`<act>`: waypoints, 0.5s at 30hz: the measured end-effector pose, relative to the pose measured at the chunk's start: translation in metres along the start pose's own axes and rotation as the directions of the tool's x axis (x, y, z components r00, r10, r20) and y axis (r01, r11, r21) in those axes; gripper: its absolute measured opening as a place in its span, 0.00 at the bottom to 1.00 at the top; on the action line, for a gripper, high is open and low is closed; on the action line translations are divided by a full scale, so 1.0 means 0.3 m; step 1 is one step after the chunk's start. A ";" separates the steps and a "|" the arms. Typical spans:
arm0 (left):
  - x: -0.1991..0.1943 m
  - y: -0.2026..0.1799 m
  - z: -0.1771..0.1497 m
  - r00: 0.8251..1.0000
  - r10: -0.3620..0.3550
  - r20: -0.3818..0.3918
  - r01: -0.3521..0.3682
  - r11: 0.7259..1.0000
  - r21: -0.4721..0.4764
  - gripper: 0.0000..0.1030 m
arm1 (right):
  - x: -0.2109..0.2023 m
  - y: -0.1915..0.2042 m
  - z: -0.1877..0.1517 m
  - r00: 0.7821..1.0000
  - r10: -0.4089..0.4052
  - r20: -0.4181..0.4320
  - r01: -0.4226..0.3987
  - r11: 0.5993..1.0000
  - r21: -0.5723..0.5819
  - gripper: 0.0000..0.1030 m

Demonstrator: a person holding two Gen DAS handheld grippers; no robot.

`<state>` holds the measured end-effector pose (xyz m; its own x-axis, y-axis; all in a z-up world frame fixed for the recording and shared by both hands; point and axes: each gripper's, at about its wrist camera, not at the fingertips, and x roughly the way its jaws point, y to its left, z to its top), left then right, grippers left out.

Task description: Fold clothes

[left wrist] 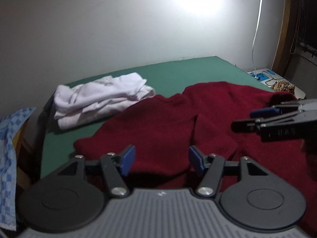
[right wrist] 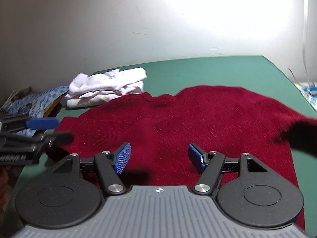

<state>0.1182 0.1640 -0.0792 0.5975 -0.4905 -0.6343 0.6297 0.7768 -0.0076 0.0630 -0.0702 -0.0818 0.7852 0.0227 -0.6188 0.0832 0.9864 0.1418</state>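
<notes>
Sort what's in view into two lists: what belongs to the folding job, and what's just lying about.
Belongs to the job:
- red sweater, spread on the green surface
- white garments, piled beyond it
- left gripper, jaws open
- right gripper, jaws open

Lying about:
- blue patterned cloth
- white cable
</notes>
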 end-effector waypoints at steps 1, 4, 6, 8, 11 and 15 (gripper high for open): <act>-0.009 0.013 -0.023 1.000 0.021 -0.009 -0.021 1.000 -0.005 0.61 | 0.022 0.025 0.006 1.000 0.006 -0.008 -0.007 0.999 -0.035 0.66; -0.037 0.050 -0.093 0.996 0.084 -0.038 -0.085 0.996 -0.021 0.61 | 0.091 0.092 0.017 0.999 0.013 -0.035 -0.019 0.989 -0.147 0.66; -0.024 0.063 -0.122 0.992 0.110 -0.064 -0.112 0.993 -0.026 0.61 | 0.128 0.121 0.018 0.997 0.043 -0.071 -0.057 0.977 -0.208 0.66; -0.003 0.073 -0.144 0.987 0.133 -0.091 -0.136 0.990 -0.032 0.61 | 0.161 0.144 0.013 0.985 0.099 -0.144 -0.131 0.963 -0.236 0.66; 0.030 0.079 -0.146 0.981 0.161 -0.107 -0.166 0.985 -0.041 0.62 | 0.196 0.166 -0.010 0.946 0.182 -0.270 -0.250 0.938 -0.242 0.65; 0.075 0.079 -0.132 0.979 0.172 -0.110 -0.177 0.983 -0.037 0.66 | 0.196 0.130 -0.039 0.941 0.148 -0.304 -0.228 0.942 -0.246 0.18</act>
<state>0.1269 0.1870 -0.1245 0.6386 -0.3026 -0.7076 0.4948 0.8656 0.0764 0.1052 -0.0283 -0.1216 0.5647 0.2174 -0.7961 -0.2518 0.9641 0.0846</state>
